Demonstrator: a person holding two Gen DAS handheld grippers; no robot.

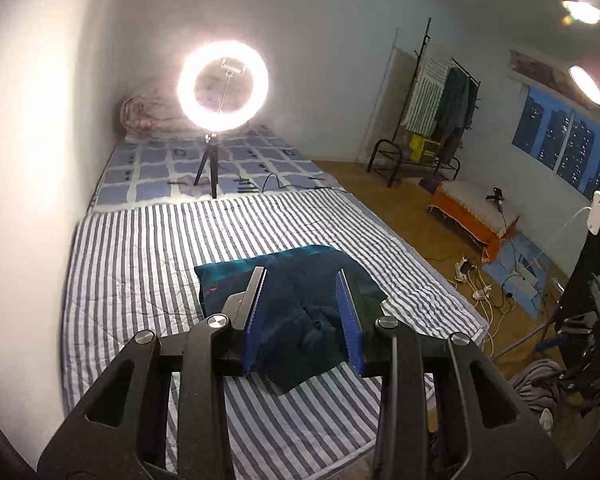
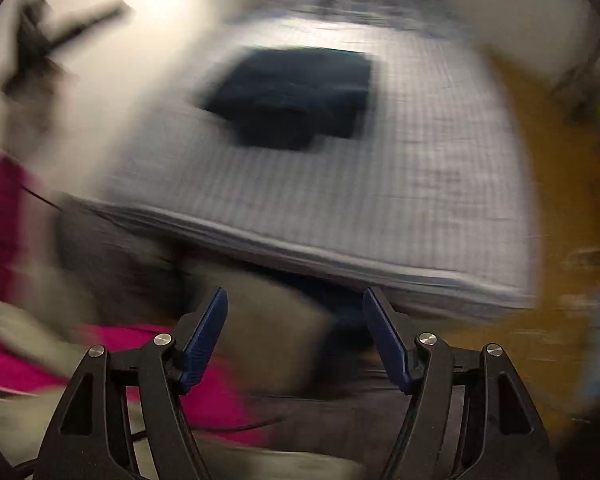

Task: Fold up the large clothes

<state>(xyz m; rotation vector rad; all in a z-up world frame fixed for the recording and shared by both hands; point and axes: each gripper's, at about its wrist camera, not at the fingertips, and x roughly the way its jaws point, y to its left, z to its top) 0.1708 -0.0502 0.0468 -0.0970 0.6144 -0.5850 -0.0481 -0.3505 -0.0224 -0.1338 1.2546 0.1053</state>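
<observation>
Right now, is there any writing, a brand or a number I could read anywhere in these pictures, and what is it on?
Small reddish mark on the folded dark garment, near its left corner: too small to read.
Right wrist view: blurred, no text legible.
Nothing else readable.

Glare in one view, heavy blur in the other

A ring light [image 1: 223, 85] flares on the wall in the sharp left wrist view; the right wrist view is smeared, perhaps by motion; both bend and darken at the edges.
</observation>
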